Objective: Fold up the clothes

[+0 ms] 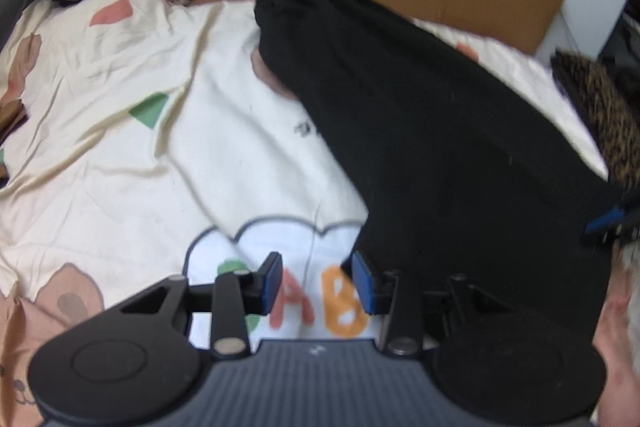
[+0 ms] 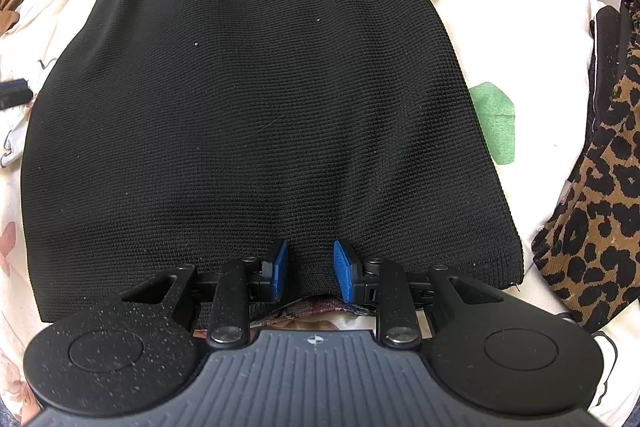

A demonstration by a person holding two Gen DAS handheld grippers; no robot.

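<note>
Black knit garment [image 2: 256, 99] lies flat and lengthwise on the patterned bedsheet [image 1: 100, 147], its hem nearest me. My right gripper [image 2: 308, 269] points steeply down at that hem, blue pads narrowly apart with a pinch of the knit bunched between them; it looks held, though I cannot see the pads press. My left gripper [image 1: 316, 285] hangs over the sheet's lettering just beside the garment's edge, jaws partly open on nothing. To fold well, I judge the left should take the hem's other corner so both lift evenly. Patterned fabric peeks from under the hem, unidentifiable. A leopard-print cloth [image 2: 600, 195] is cut off at the right edge.
</note>
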